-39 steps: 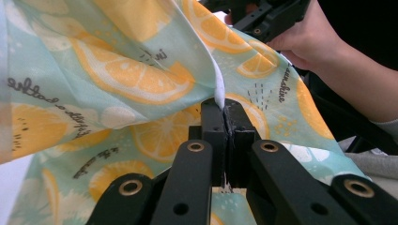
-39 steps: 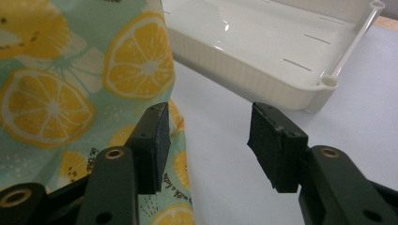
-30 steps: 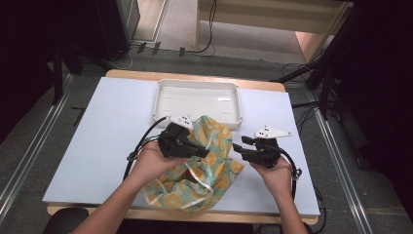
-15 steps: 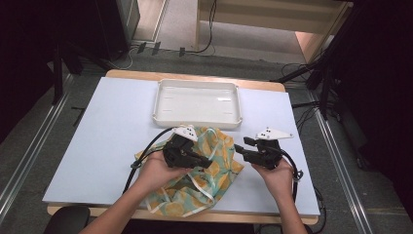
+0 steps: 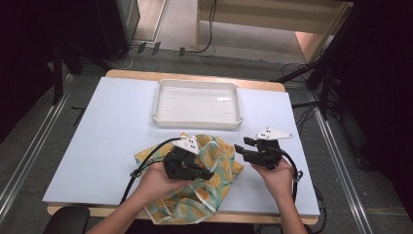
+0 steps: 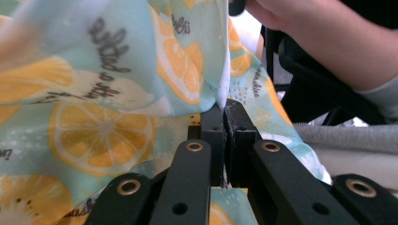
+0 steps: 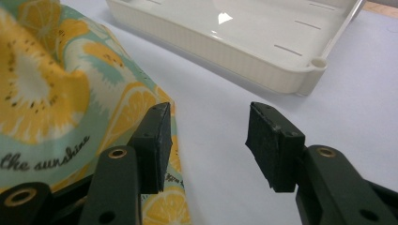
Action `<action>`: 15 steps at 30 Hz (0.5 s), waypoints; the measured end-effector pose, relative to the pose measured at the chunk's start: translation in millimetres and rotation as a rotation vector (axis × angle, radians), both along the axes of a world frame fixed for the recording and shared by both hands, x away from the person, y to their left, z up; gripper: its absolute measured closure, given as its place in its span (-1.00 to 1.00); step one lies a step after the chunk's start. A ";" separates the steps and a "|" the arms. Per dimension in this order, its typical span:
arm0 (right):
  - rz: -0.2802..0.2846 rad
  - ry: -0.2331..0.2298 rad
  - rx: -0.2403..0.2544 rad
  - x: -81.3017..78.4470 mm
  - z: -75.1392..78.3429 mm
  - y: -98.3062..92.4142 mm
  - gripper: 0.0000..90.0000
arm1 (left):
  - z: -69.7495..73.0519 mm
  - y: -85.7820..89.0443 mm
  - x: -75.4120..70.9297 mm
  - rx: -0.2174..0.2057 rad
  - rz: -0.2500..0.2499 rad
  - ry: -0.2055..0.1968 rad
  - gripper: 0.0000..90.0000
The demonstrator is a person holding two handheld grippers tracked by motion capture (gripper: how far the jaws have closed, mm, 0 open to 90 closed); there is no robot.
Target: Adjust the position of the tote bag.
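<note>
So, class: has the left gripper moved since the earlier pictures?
Yes. The left gripper, shut on the cloth, has come toward the person, away from the tray, dragging the cloth with it.

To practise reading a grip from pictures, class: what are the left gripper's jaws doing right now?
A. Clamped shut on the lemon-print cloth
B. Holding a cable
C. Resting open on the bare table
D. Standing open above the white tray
A: in the left gripper view the left gripper has its jaws pressed together with a fold of the cloth pinched between them.
</note>
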State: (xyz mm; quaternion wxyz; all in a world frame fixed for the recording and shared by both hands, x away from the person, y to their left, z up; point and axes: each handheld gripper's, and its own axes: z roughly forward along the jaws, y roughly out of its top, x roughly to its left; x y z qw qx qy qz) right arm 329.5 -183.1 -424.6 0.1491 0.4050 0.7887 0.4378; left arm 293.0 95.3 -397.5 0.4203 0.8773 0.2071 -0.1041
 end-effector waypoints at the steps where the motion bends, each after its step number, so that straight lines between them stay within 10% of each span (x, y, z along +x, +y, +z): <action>1: 0.001 -0.002 0.001 0.2 -0.2 0.0 0.13 | 0.0 0.0 0.0 0.000 0.000 0.000 0.97; 15: 0.003 -0.003 -0.003 0.0 -0.7 -0.7 0.13 | -7.0 0.1 2.1 -0.009 0.004 -0.002 0.87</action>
